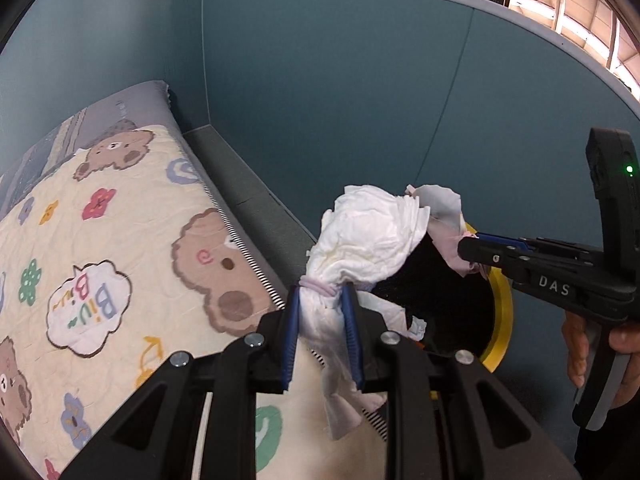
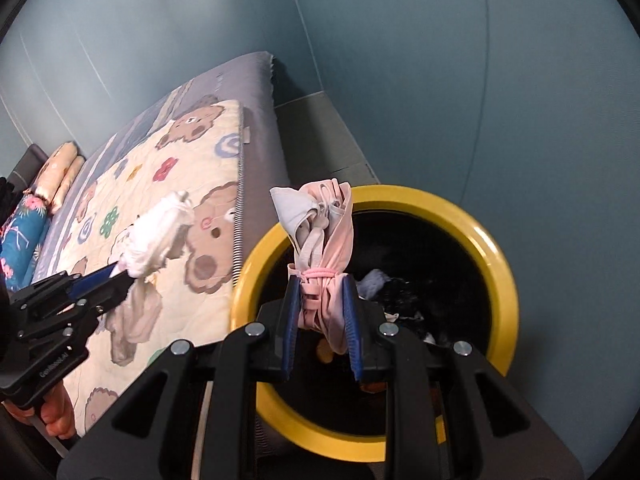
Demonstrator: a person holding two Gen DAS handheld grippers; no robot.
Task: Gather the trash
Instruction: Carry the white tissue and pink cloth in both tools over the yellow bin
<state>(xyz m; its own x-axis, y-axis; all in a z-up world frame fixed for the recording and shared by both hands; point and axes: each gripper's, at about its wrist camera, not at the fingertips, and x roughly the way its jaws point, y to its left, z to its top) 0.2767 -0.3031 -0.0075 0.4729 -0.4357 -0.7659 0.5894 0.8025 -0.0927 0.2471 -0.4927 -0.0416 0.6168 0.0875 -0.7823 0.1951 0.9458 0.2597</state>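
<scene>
My left gripper [image 1: 322,300] is shut on a crumpled white diaper [image 1: 368,240] and holds it in the air over the bed's edge, beside the bin. It also shows in the right wrist view [image 2: 156,236], held by the left gripper [image 2: 128,274]. My right gripper [image 2: 322,292] is shut on a bundle of pink and white face masks [image 2: 324,224] and holds it over the yellow-rimmed bin [image 2: 496,264]. The bin's inside is black with some trash at the bottom. In the left wrist view the right gripper [image 1: 466,248] holds the masks [image 1: 444,204] above the bin [image 1: 504,312].
A bed with a cream bear-print quilt [image 1: 104,248] lies to the left, with pillows [image 2: 60,172] at its far end. Blue walls [image 1: 360,100] enclose the corner. A strip of grey floor [image 1: 244,192] runs between bed and wall.
</scene>
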